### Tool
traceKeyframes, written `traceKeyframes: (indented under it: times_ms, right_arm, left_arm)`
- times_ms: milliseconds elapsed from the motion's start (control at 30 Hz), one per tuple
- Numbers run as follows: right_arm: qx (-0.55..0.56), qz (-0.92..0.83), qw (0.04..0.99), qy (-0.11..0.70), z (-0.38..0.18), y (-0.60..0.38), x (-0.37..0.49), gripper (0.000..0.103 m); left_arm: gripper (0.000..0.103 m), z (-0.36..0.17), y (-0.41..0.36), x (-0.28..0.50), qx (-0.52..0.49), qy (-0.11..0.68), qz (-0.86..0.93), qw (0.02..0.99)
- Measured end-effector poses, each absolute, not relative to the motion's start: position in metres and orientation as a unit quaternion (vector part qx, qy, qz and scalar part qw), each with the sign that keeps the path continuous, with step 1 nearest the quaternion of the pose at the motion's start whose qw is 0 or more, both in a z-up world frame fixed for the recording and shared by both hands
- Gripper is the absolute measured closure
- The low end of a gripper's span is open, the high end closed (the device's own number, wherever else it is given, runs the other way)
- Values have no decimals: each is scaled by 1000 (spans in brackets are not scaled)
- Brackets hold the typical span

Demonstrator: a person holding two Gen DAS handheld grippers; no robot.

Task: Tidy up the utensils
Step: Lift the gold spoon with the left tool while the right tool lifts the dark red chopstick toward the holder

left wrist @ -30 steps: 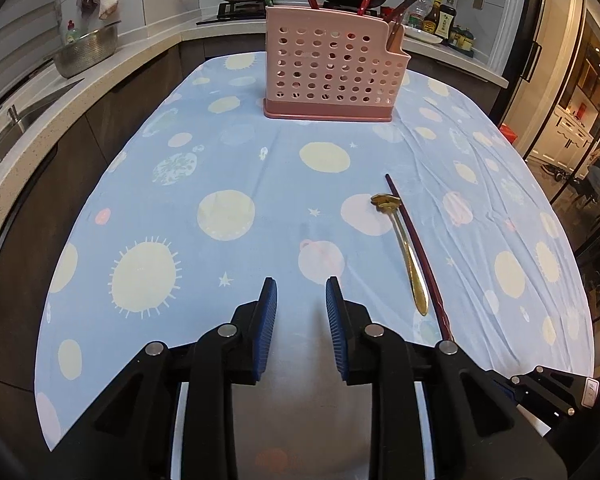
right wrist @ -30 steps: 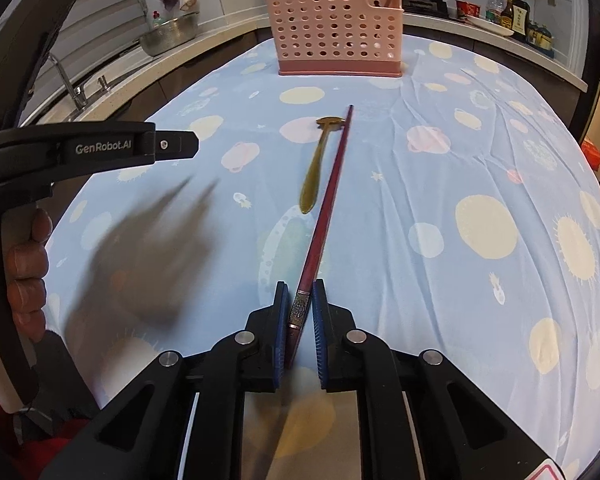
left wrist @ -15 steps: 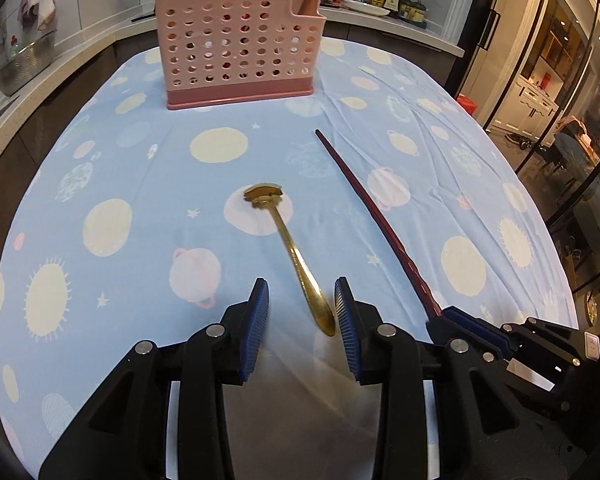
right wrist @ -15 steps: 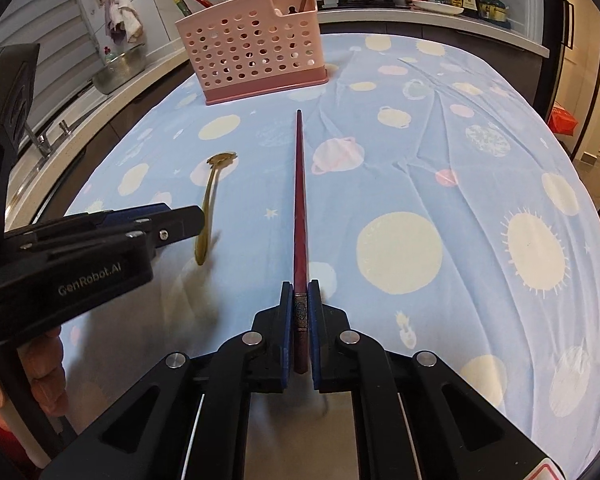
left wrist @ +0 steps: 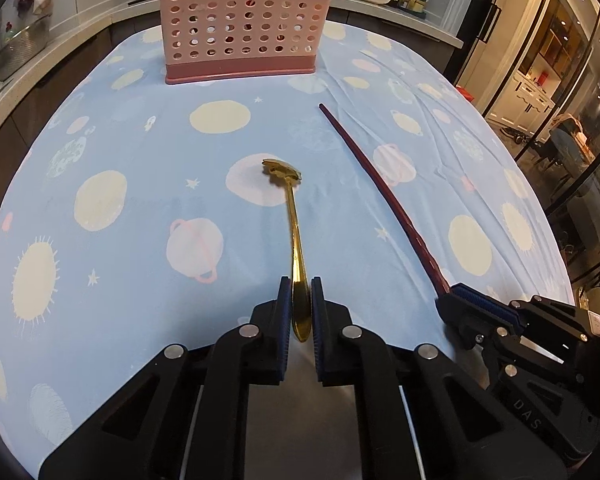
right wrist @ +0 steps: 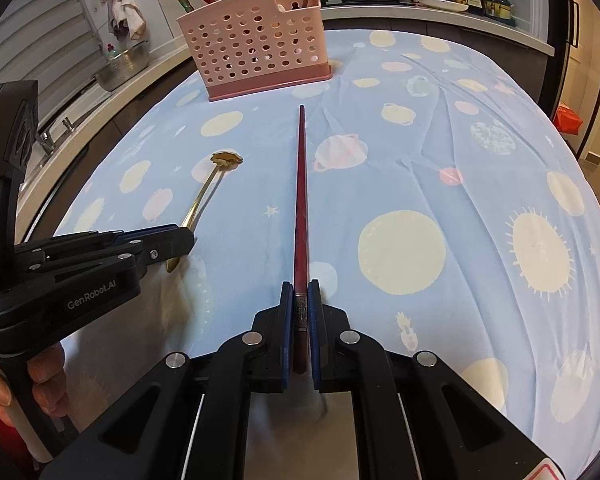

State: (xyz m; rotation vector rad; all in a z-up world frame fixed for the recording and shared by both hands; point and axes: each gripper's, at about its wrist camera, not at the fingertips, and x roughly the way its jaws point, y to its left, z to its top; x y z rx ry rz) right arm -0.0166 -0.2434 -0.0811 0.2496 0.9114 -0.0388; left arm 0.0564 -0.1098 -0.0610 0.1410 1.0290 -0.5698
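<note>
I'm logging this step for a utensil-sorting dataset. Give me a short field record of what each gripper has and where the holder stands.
left gripper: jaws closing around the gold spoon handle
right gripper: shut on the dark red chopstick
pink utensil holder: upright at the table's far end, already holding utensils
tablecloth: light blue, planet print

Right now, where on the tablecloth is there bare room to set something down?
Free: the wide stretch left of the gold spoon, and the cloth right of the dark red chopstick. Crowded: the strip between spoon and chopstick, and the near edge by both grippers.
</note>
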Motion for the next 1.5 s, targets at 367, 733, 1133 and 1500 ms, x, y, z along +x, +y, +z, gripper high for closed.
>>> traceKeyframes:
  times_ms: [367,733,1133,1500]
  right_arm:
    - [120,-13,899,421,-62,-239,-25,96]
    - [118,-13,918,379,-27,-241,-24,96]
    - [128,-4,901,415,-56,-235,-25,96]
    - [127,-5,900,416,-55,-234,-28,96]
  left_arm:
    - [94,-35,-76,48,40,470,-251,845]
    - [103,0,-66,54,29,433,-251,865]
    - [66,-56,-74,45,33,486,-240,840]
    - [92,-59,-71,27,57,489,-250,834]
